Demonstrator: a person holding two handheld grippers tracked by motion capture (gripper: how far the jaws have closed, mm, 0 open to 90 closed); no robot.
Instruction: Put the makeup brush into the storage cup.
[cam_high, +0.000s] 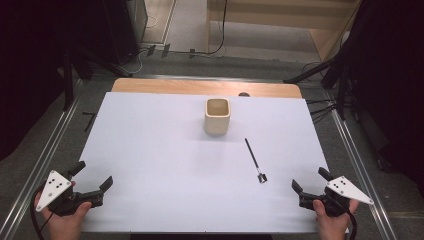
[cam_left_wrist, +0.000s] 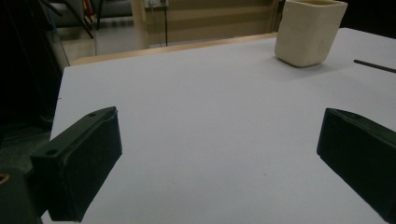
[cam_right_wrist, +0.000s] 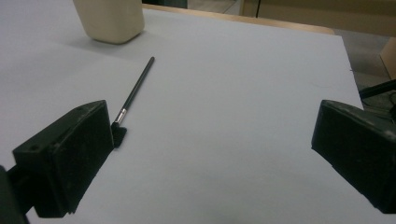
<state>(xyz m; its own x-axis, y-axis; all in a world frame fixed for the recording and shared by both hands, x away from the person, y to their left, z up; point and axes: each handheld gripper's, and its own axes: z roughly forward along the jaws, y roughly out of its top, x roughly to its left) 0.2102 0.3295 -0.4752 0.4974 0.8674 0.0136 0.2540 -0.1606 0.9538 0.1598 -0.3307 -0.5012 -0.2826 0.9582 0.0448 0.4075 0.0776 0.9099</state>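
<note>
Where both claws gape: cream cup (cam_high: 217, 116); black brush (cam_high: 254, 160) beside.

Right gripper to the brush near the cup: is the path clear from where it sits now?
Probably yes. The right gripper is open, and only bare white table lies between it and the brush; the cup stands farther back, out of the way.

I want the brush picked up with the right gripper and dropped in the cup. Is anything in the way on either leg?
Nothing visible. Bare white table lies between the open right gripper and the brush, and between the brush and the open-topped cream cup.
</note>
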